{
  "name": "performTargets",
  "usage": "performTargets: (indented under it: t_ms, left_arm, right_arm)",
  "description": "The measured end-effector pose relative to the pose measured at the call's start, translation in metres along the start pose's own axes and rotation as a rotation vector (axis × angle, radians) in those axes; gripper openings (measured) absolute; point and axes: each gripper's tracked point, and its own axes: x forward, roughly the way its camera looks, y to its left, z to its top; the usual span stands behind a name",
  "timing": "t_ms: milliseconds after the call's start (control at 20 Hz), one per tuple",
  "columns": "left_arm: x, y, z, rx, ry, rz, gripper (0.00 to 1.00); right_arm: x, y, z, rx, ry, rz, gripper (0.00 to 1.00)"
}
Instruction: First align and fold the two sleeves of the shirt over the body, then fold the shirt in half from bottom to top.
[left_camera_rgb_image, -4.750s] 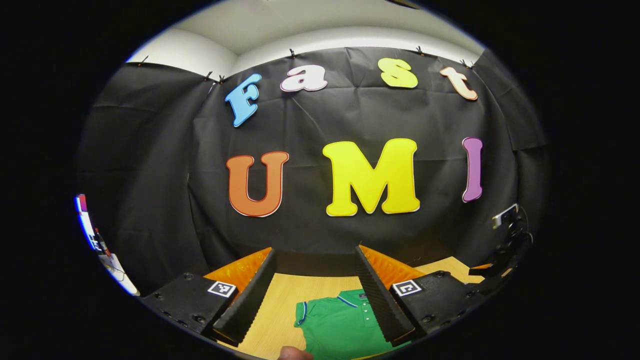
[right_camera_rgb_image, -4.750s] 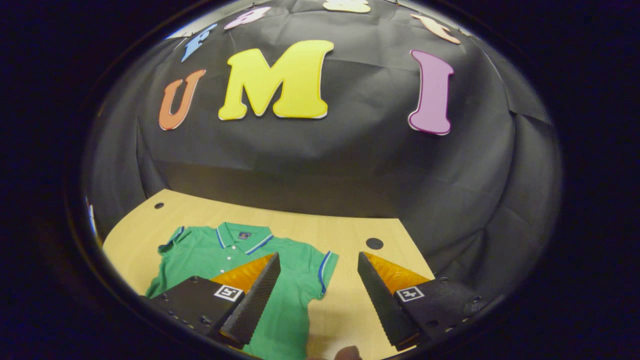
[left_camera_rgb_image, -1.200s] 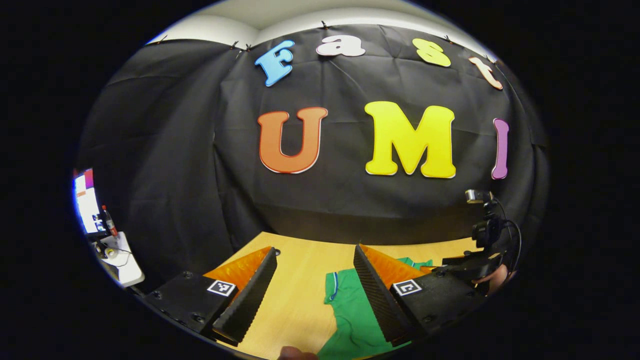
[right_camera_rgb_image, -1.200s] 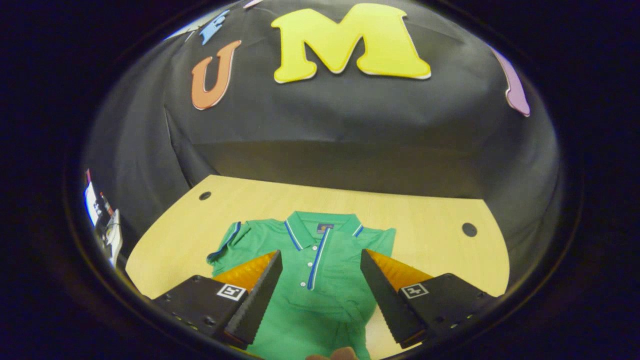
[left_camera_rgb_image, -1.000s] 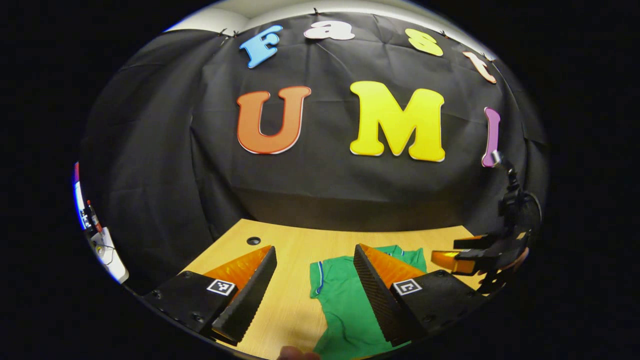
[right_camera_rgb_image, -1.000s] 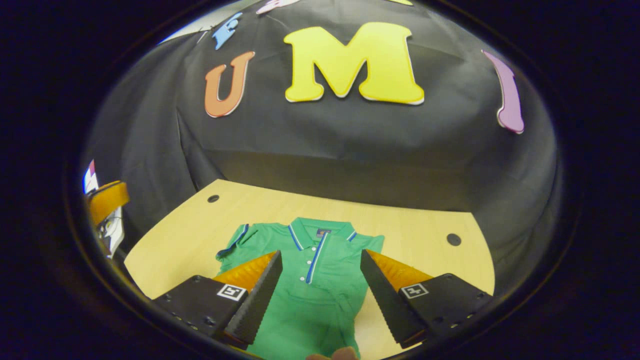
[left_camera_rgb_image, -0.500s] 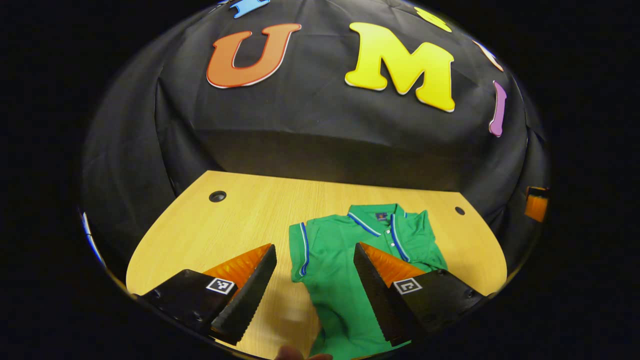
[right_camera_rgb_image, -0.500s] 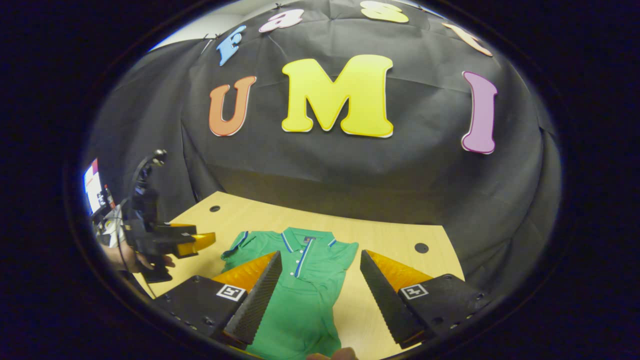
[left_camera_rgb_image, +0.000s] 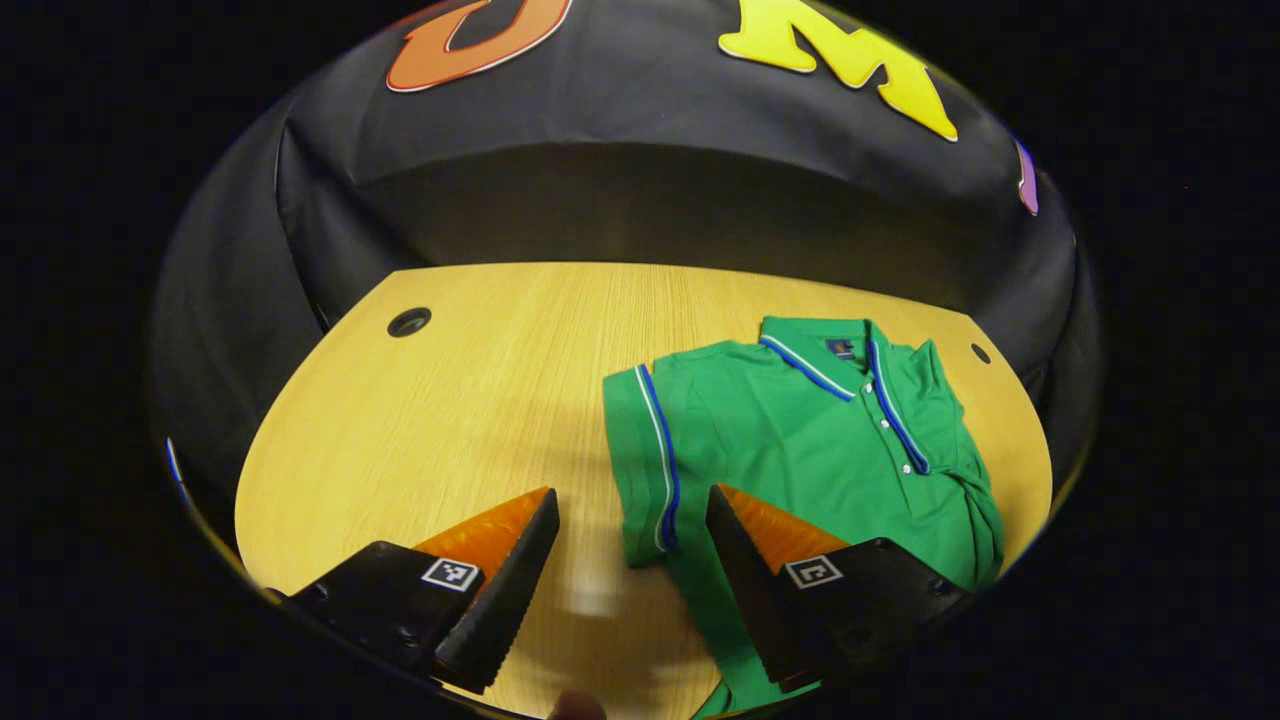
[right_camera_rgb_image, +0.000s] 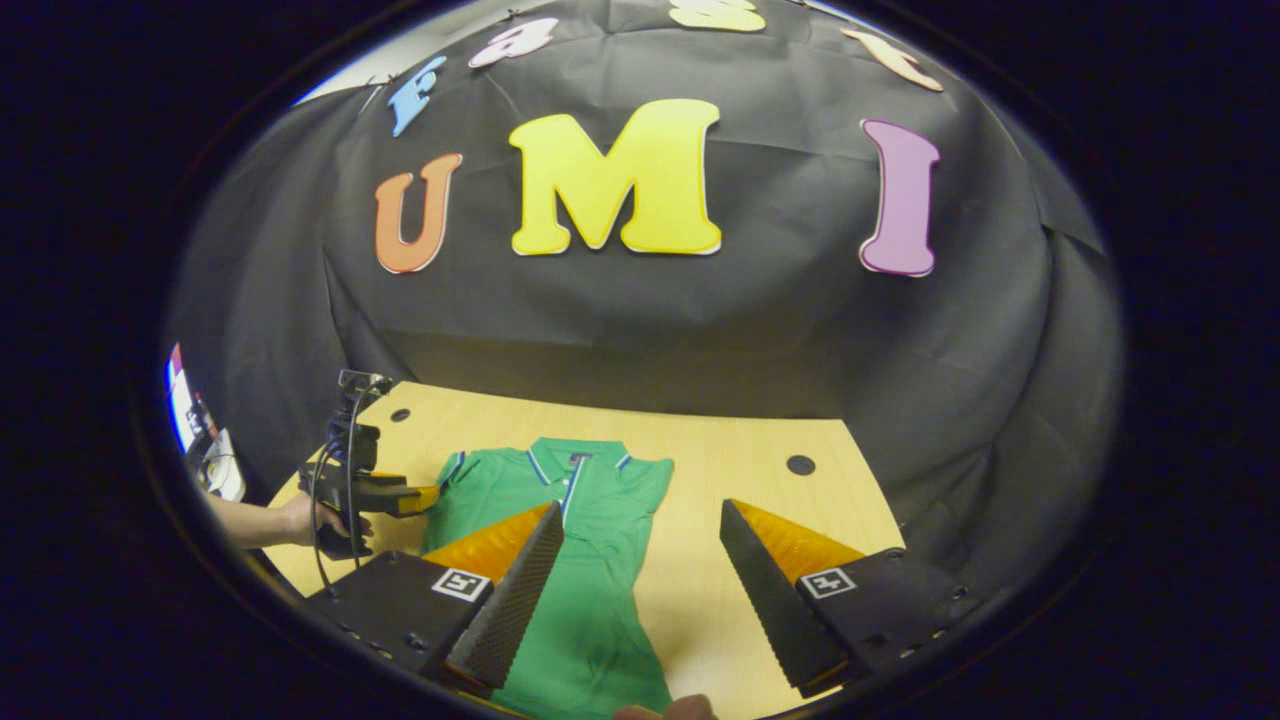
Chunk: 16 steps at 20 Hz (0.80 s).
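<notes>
On the wooden bench (left_camera_rgb_image: 450, 400) lies the green polo shirt (left_camera_rgb_image: 800, 440) — the left gripper (left_camera_rgb_image: 630, 570) hovers tilted down over its left sleeve (left_camera_rgb_image: 645, 460), fingers spread wide, the right gripper (right_camera_rgb_image: 640, 590) likewise agape — both empty.

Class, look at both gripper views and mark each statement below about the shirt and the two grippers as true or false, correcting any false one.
1. The green shirt lies on a wooden table. True.
2. The left gripper is shut on the shirt's sleeve. False: its jaws stand open, with the blue-striped sleeve cuff ahead between them.
3. The shirt's collar points toward the black cloth wall. True.
4. The right gripper holds the shirt's hem. False: its jaws are open and hold nothing.
5. In the right gripper view, a hand holds the left gripper beside the shirt's sleeve. True.
6. The shirt is red. False: it is green with blue and white trim.
</notes>
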Motion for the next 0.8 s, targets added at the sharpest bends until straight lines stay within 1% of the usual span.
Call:
performTargets:
  t_ms: [100, 150, 200, 300, 350, 400, 450, 500, 550, 600, 650, 800]
  left_arm:
    - [0.004, 0.004, -0.005, -0.001, 0.02, 0.006, 0.92]
    - [0.005, 0.006, -0.005, -0.002, 0.02, 0.01, 0.95]
    - [0.006, 0.006, -0.004, -0.006, 0.016, 0.005, 0.87]
    - [0.008, 0.003, -0.003, -0.015, 0.013, -0.014, 0.76]
    - [0.011, 0.0, -0.005, -0.014, 0.02, -0.025, 0.66]
    - [0.012, 0.0, -0.008, -0.011, 0.03, -0.028, 0.66]
    - [0.011, 0.001, -0.006, -0.001, 0.029, -0.029, 0.53]
    - [0.012, -0.001, -0.004, 0.0, 0.022, -0.045, 0.51]
    - [0.013, -0.002, -0.002, -0.006, 0.015, -0.049, 0.46]
    - [0.014, -0.002, -0.002, -0.01, 0.015, -0.054, 0.3]
    - [0.013, -0.003, -0.003, -0.014, 0.018, -0.066, 0.21]
    - [0.012, -0.006, -0.005, -0.033, 0.026, -0.118, 0.11]
  right_arm:
    - [-0.001, -0.005, -0.003, 0.013, 0.007, -0.01, 0.96]
    - [-0.001, -0.007, -0.003, 0.015, 0.009, -0.016, 0.96]
    - [-0.001, -0.008, -0.004, 0.018, 0.013, -0.017, 0.96]
    - [0.001, -0.007, -0.007, 0.049, 0.032, -0.01, 0.96]
    - [0.002, -0.006, -0.008, 0.071, 0.04, -0.006, 0.96]
    - [0.003, -0.006, -0.009, 0.083, 0.043, -0.008, 0.96]
    - [0.003, -0.007, -0.011, 0.085, 0.047, -0.01, 0.96]
    - [0.002, -0.008, -0.011, 0.085, 0.049, -0.011, 0.96]
    - [0.002, -0.006, -0.012, 0.088, 0.05, -0.008, 0.96]
    - [0.001, -0.006, -0.012, 0.094, 0.053, -0.005, 0.96]
    - [0.001, -0.006, -0.014, 0.1, 0.056, -0.005, 0.96]
    - [0.002, -0.004, -0.021, 0.122, 0.068, -0.002, 0.96]
